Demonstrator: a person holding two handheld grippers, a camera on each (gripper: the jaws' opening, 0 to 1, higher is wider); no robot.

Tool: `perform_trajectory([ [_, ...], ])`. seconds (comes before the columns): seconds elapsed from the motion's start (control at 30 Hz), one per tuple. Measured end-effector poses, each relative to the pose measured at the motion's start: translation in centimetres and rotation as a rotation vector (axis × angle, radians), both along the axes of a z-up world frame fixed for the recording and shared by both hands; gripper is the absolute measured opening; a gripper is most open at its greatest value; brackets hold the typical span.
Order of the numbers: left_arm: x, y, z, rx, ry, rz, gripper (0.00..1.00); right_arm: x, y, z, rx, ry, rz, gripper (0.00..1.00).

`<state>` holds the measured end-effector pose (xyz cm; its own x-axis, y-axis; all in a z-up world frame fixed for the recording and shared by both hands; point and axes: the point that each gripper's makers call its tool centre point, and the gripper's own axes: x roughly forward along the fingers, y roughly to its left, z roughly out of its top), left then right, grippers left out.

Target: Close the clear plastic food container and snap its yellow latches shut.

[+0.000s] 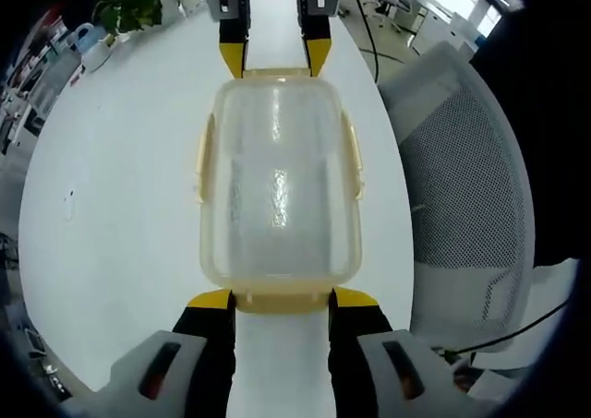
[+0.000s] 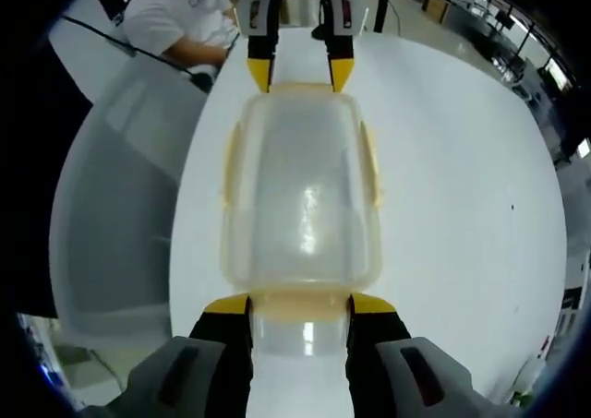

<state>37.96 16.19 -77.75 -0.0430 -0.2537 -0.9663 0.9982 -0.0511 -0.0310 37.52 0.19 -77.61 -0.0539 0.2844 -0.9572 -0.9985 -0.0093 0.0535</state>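
1. Clear plastic food container (image 1: 280, 183) sits lid-on upon the white bench (image 1: 111, 215), lengthwise between the two grippers, one at each short end.
2. Left gripper view: the container lies just beyond the left gripper (image 1: 282, 298); its near short end, with a yellow latch (image 1: 282, 300), sits between the two yellow-tipped fingertips (image 1: 212, 299). Touching or just short of contact: cannot tell.
3. Left gripper jaws stand spread, about as wide as the near latch; nothing pinched between them.
4. Same view, far end: the right gripper (image 1: 275, 60) comes down from the top, its yellow tips at either side of the far-end latch, also spread.
5. Right gripper view: same layout from the other end. The right gripper (image 2: 300, 304) has its jaws apart, the near end of the container (image 2: 300, 192) between the tips; the left gripper (image 2: 300, 75) is at the far end.
6. Side latches (image 1: 200, 164) along both long edges appear to lie close against the container walls; whether snapped home cannot be told.
7. Lid looks frosted, with glare streaks; contents not discernible.
8. No readable brand, label or writing on container or grippers.
9. Surroundings: mesh office chair (image 1: 462, 187) beside the bench; potted plant (image 1: 138, 1) at the far end; a person in a white shirt (image 2: 180, 17) beyond the bench in the right gripper view.
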Motion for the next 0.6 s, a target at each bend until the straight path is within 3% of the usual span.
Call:
perform_trajectory([
  [0.6, -0.1, -3.8, -0.1, -0.032, 0.010, 0.006, 0.38, -0.1, -3.8, -0.2, -0.011, 0.004, -0.005, 0.37],
])
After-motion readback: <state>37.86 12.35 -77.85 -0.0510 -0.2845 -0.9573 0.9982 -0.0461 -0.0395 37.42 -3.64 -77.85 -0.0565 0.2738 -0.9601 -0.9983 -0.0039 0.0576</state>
